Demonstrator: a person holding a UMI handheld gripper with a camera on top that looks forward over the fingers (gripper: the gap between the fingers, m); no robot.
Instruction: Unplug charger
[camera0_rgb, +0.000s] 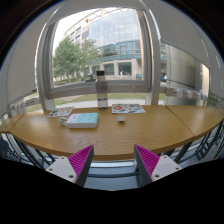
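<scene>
My gripper is open and empty, its two pink-padded fingers spread apart just short of the near edge of a long wooden table. No charger or plug can be made out. A small dark object lies on the table well beyond the fingers; I cannot tell what it is. A tall grey bottle-like object stands at the far edge by the window.
A light blue book lies on the table to the left beyond the fingers, and papers lie further back. Chairs stand at the table's sides. A large window behind shows a building and trees.
</scene>
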